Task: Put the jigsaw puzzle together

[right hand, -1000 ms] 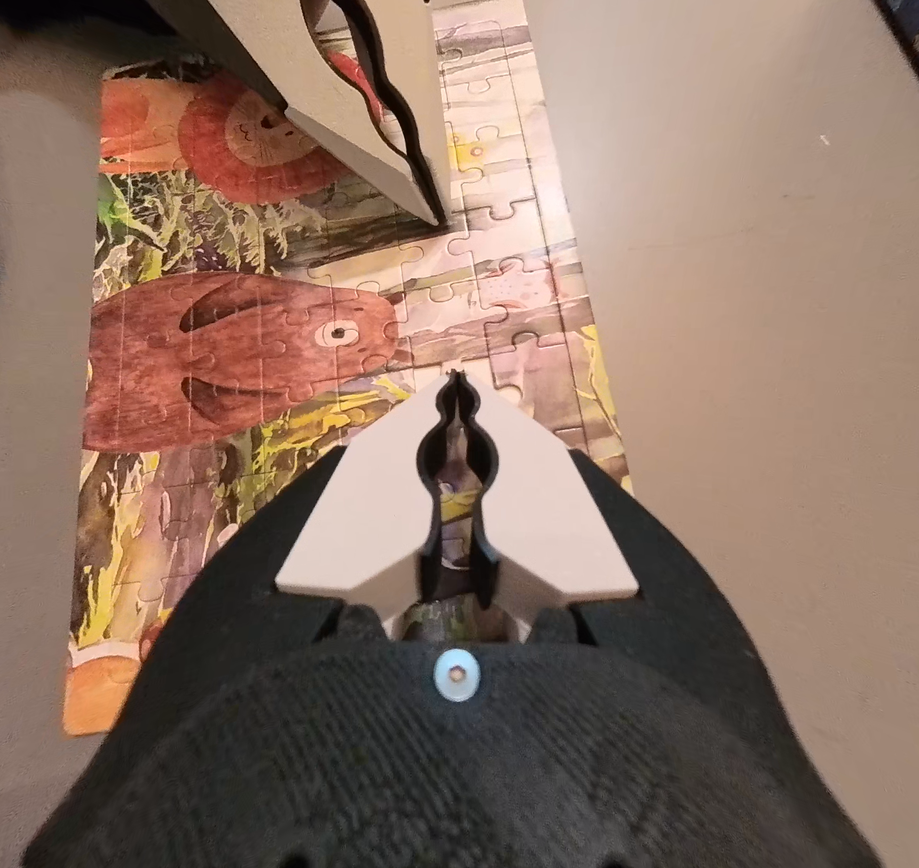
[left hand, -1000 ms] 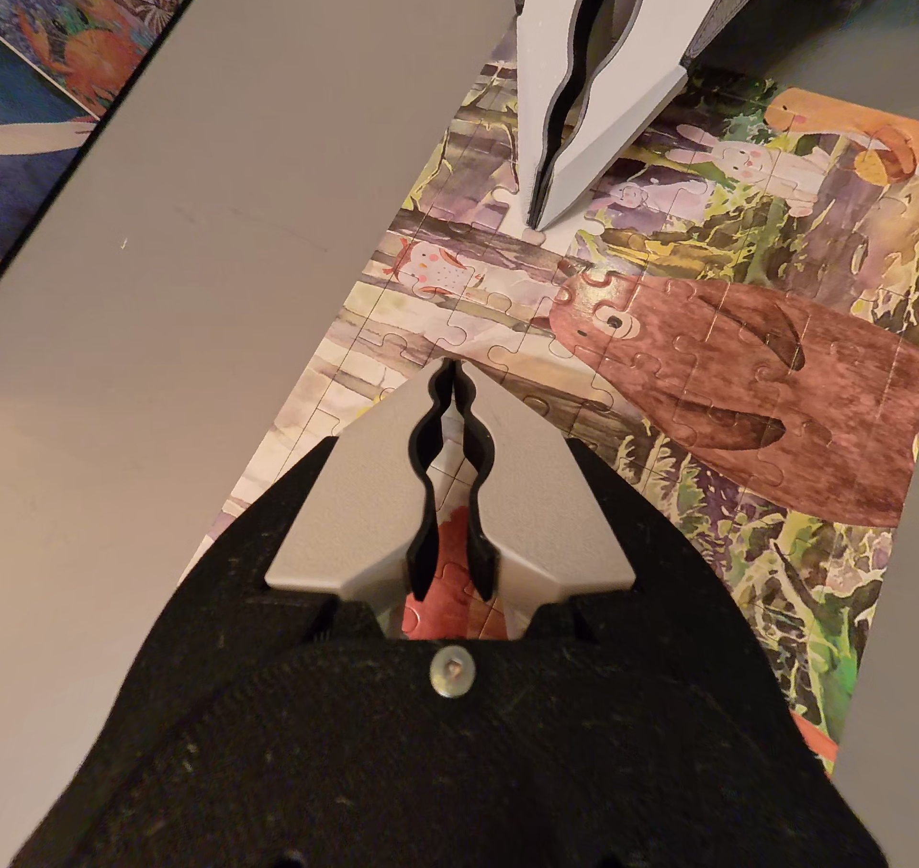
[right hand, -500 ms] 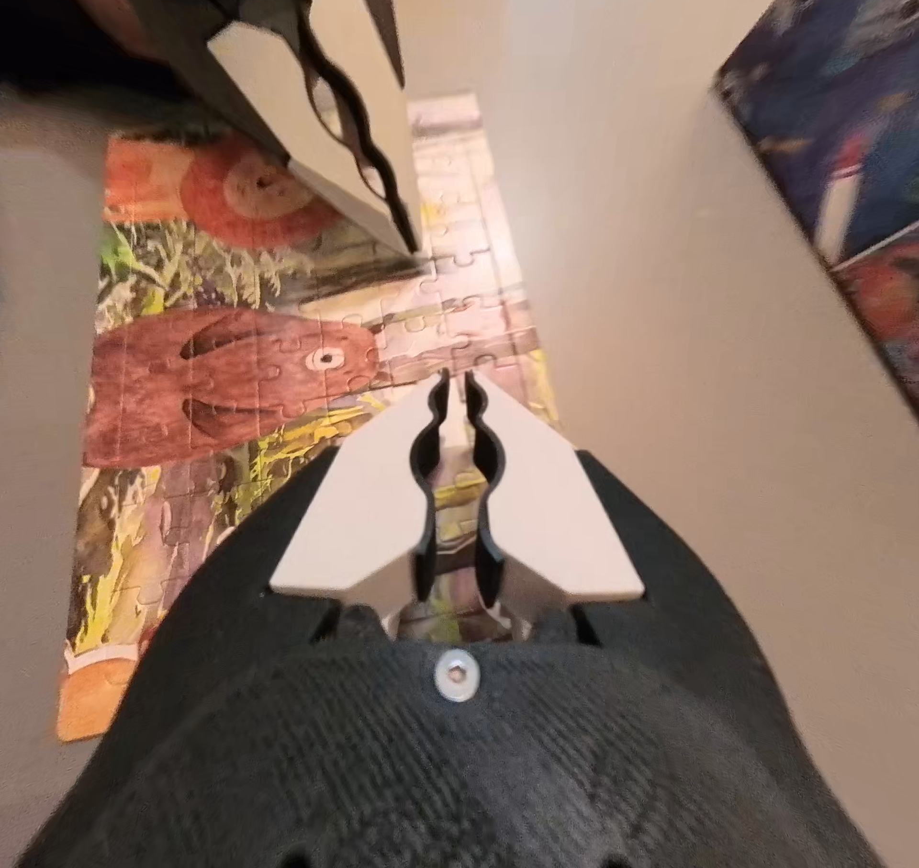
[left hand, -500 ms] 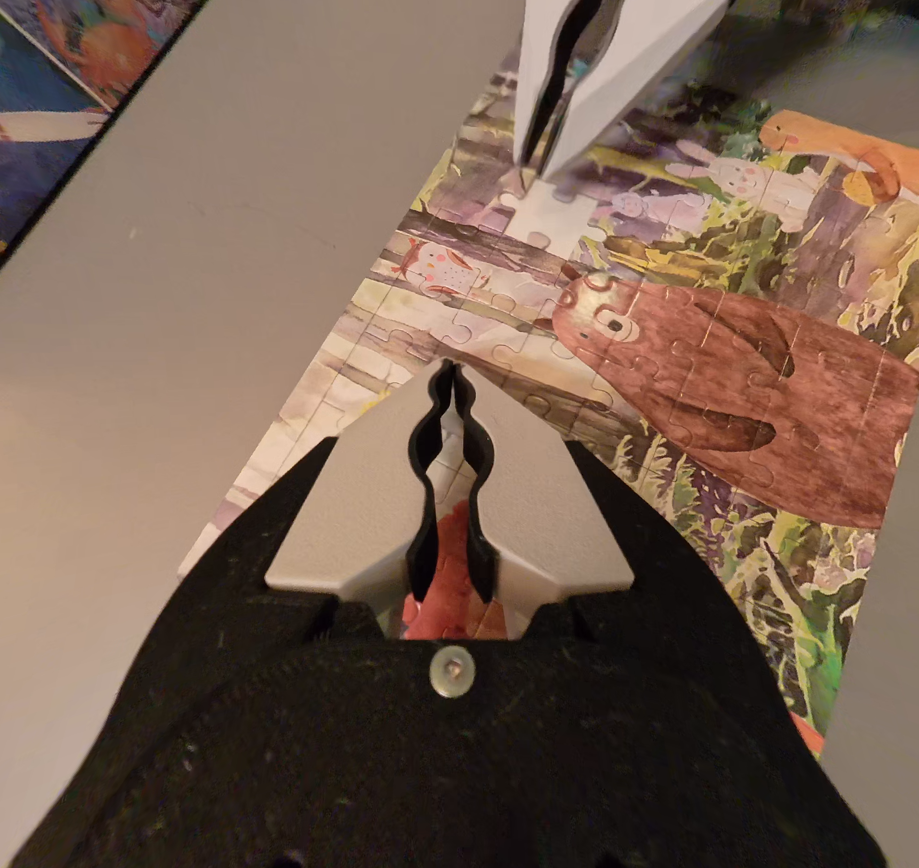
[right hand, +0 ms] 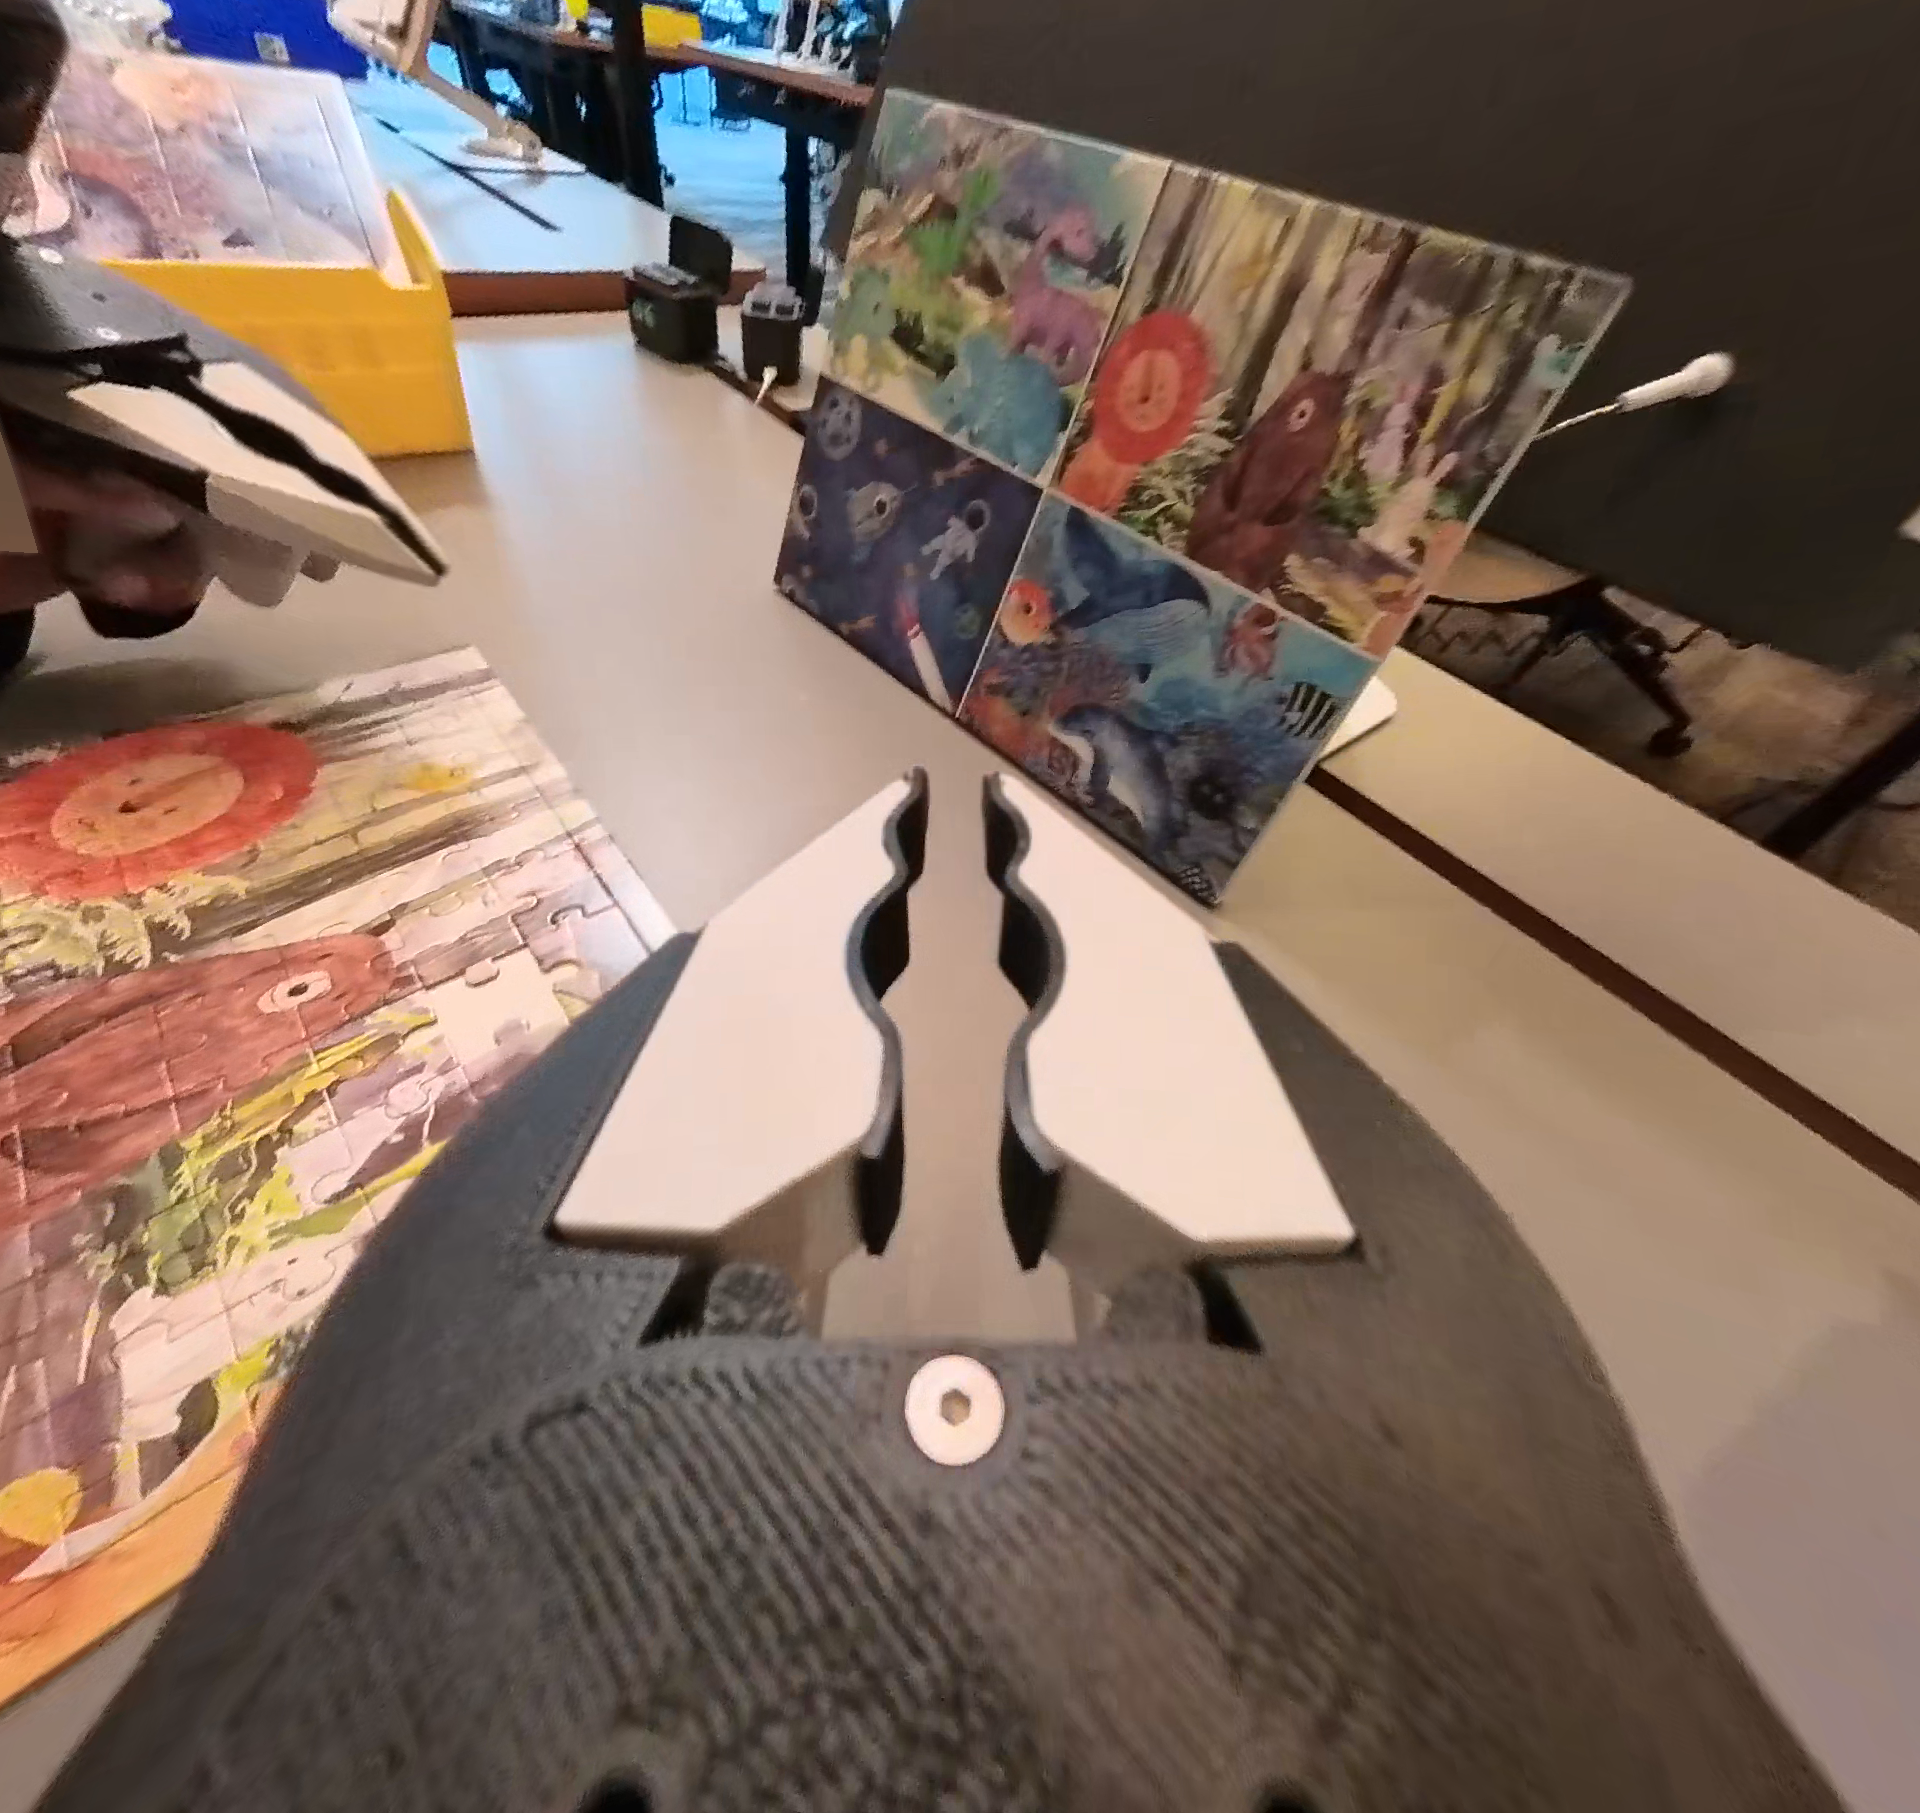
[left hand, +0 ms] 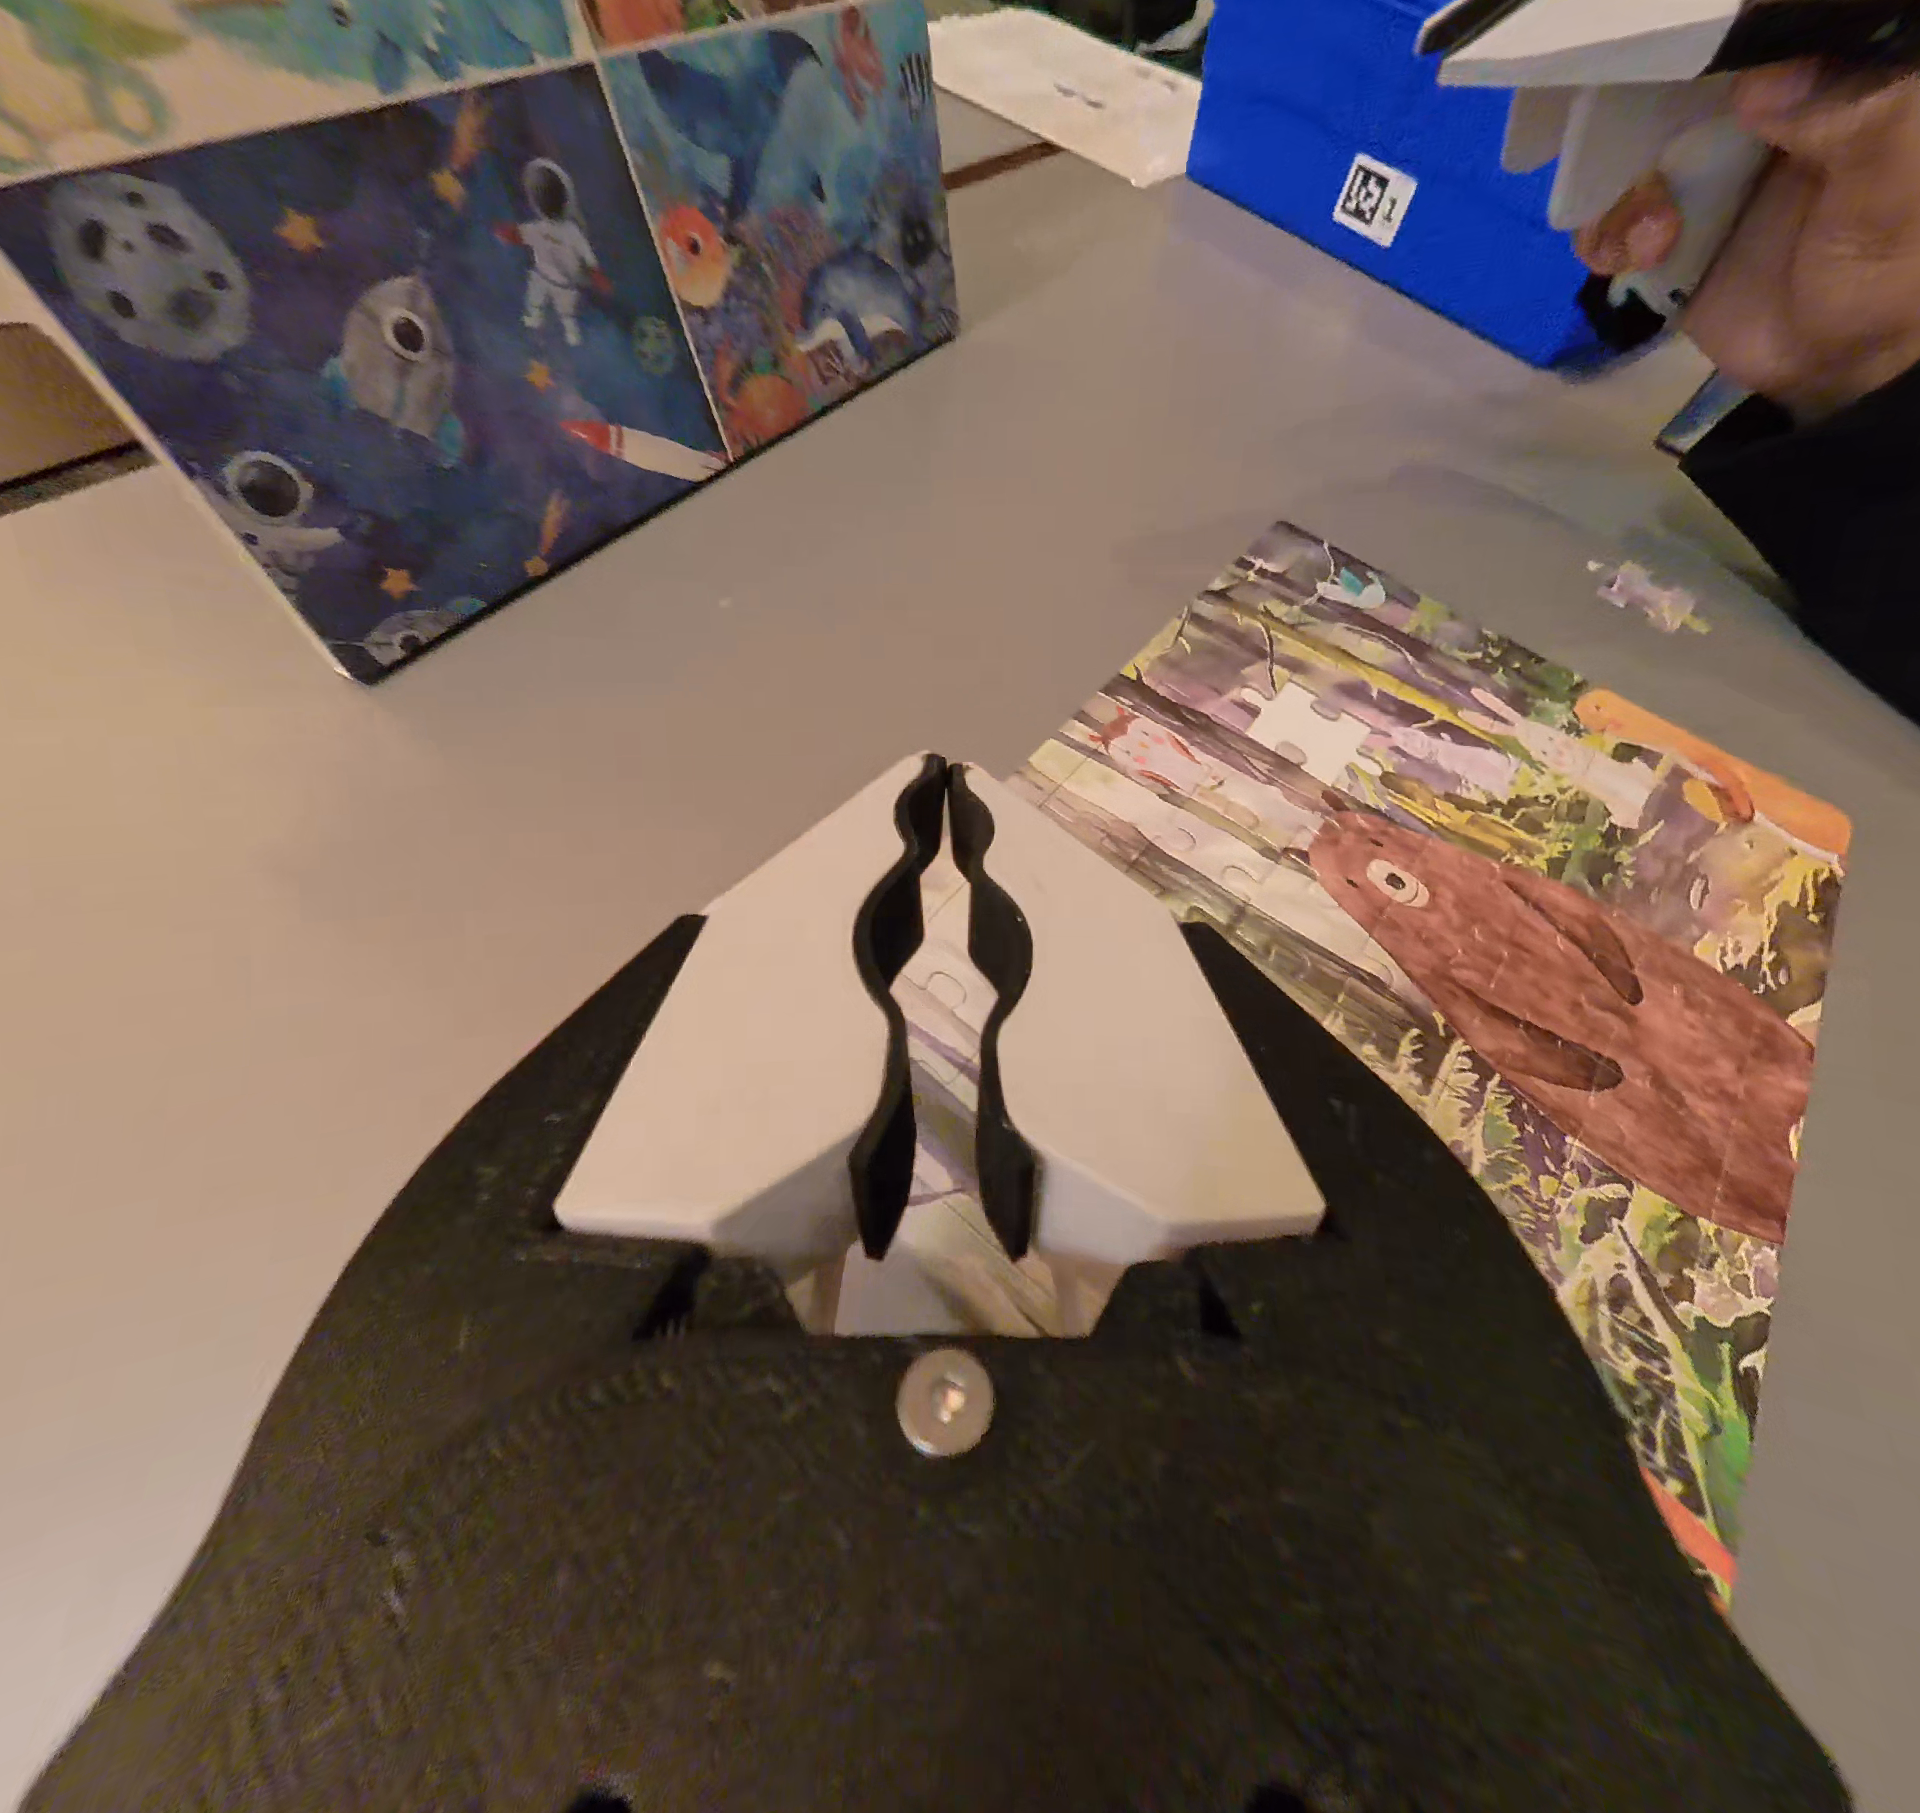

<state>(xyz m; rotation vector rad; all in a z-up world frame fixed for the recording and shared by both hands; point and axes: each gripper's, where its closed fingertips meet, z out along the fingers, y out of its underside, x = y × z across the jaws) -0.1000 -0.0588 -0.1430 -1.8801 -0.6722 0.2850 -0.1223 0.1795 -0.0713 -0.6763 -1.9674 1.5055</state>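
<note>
Cardboard, thin and flat, is what the jigsaw puzzle (left hand: 1507, 984) is made of, and it lies assembled on the grey table (left hand: 312, 932) with one pale gap (left hand: 1304, 733) left open near its far edge, beside the brown bear's head. A loose piece (left hand: 1647, 600), purplish and small, is seen on the table just beyond the puzzle's far corner; whether it is the missing one cannot be told at this size.

The left gripper (left hand: 948, 776) is held above the puzzle's near edge with its fingertips pressed together and nothing between them. The right gripper (right hand: 954, 789) is raised off the table, pointed toward the upright picture board (right hand: 1195, 475), its fingers slightly parted and empty.

Such a piece is judged to be very light, stiff enough to keep its shape but easily bent at the tabs, and smooth on its printed face. Lying flat, it offers little to pinch, so an edge would best be slid over or tipped up, then taken across its body, not by a tab. Only light pressure should be needed to seat it, as the neighbouring pieces could be shifted.
</note>
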